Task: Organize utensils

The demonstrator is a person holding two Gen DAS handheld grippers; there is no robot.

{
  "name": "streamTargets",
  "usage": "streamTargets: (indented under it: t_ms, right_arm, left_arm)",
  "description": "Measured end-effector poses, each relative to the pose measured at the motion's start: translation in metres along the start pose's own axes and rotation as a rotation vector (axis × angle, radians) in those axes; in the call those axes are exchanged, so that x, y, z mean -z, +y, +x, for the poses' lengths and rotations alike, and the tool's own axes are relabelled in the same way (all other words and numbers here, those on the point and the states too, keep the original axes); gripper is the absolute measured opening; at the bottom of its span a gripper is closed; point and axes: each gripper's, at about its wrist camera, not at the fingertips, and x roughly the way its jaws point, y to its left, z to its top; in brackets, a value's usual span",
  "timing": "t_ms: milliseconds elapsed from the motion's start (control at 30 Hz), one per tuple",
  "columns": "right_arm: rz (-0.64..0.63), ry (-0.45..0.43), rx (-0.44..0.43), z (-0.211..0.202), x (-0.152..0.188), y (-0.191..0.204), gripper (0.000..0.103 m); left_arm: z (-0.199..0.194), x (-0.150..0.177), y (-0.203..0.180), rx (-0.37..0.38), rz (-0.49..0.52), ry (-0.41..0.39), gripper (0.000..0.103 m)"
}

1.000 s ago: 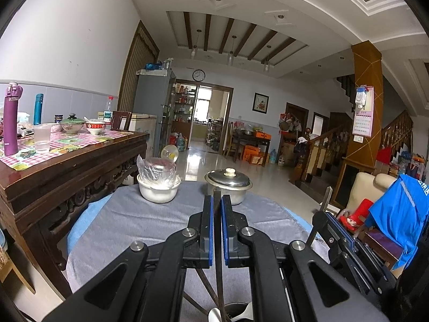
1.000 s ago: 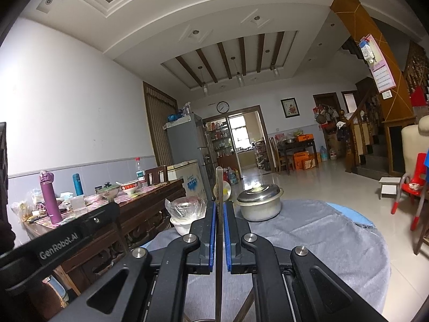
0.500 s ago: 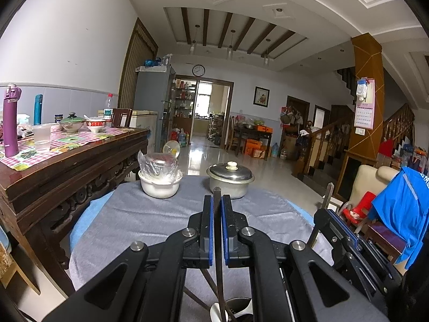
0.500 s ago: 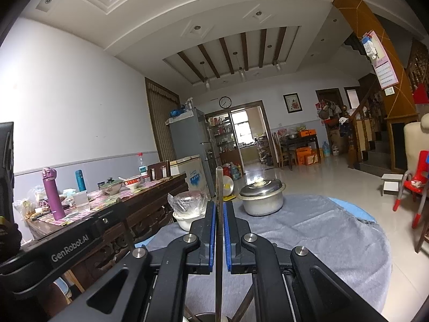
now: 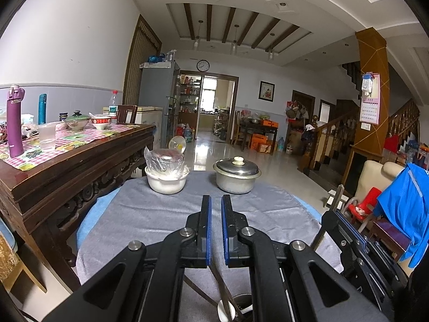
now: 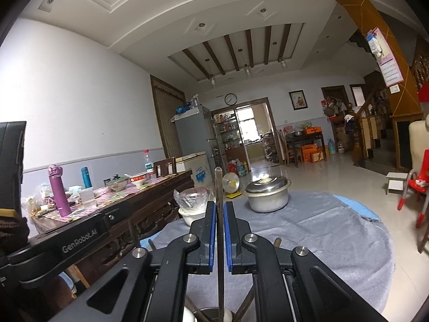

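1. Near the tabletop's front edge, the utensil holder (image 5: 242, 304) stands below both grippers, with a white spoon (image 5: 224, 312) in it.
2. The left gripper (image 5: 216, 222) has its jaws slightly apart, nothing between them.
3. The right gripper (image 6: 219, 228) has a metal utensil handle (image 6: 219, 187) upright between its blue pads; contact cannot be told.
4. By the far edge sit a white bowl (image 5: 166, 179) and a lidded pot (image 5: 236, 175).

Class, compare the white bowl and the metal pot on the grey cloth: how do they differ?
The white bowl is glossy white; the metal pot is dull silver. The white bowl has clear plastic bunched over its top; the metal pot has a metal lid with a pale knob. From the left wrist view, the bowl stands left of the pot. Both stand upright, apart, on the grey cloth.
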Motion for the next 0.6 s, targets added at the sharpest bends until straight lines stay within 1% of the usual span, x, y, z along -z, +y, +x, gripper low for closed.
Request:
streamTargets:
  t_ms: [67,133,167,233,267,300,333,367,433,467,500,567,600]
  right_arm:
    - [0.001,-0.002,-0.004,-0.001,0.0,0.0,0.007]
    - [0.006,-0.001,-0.01,-0.002,-0.001,-0.001,0.007]
    - [0.011,-0.003,-0.011,-0.003,-0.002,-0.002,0.008]
    - [0.019,-0.008,-0.007,-0.004,-0.003,-0.004,0.008]
    - [0.022,-0.011,-0.004,-0.004,-0.003,-0.005,0.008]
    - [0.025,-0.013,-0.002,-0.005,-0.004,-0.006,0.008]
    - [0.029,-0.015,-0.001,-0.006,-0.005,-0.007,0.008]
    - [0.032,-0.015,0.0,-0.007,-0.006,-0.007,0.008]
    - [0.035,-0.012,0.005,-0.009,-0.007,-0.009,0.009]
    - [0.039,-0.01,0.006,-0.01,-0.008,-0.01,0.009]
    - [0.042,-0.009,0.007,-0.011,-0.008,-0.011,0.012]
    - [0.047,-0.003,0.01,-0.013,-0.01,-0.012,0.022]
    - [0.049,-0.002,0.011,-0.016,-0.011,-0.012,0.024]
  left_arm:
    - [-0.001,0.0,0.0,-0.006,0.005,-0.006,0.01]
    - [-0.001,0.0,0.001,-0.007,0.009,-0.009,0.025]
    - [-0.002,0.0,0.002,-0.01,0.01,-0.012,0.028]
    - [-0.005,-0.001,0.003,-0.016,0.013,-0.018,0.041]
    - [-0.006,-0.001,0.003,-0.018,0.015,-0.018,0.045]
    - [-0.007,-0.002,0.004,-0.021,0.018,-0.016,0.052]
    - [-0.009,-0.002,0.004,-0.027,0.022,-0.018,0.055]
    - [-0.01,-0.003,0.003,-0.032,0.027,-0.02,0.057]
    - [-0.014,-0.004,0.002,-0.05,0.047,-0.022,0.066]
    - [-0.016,-0.005,0.002,-0.055,0.052,-0.02,0.068]
    - [-0.017,-0.006,0.002,-0.058,0.057,-0.015,0.071]
    - [-0.019,-0.007,0.002,-0.073,0.066,0.009,0.074]
    - [-0.02,-0.007,0.003,-0.081,0.068,0.02,0.077]
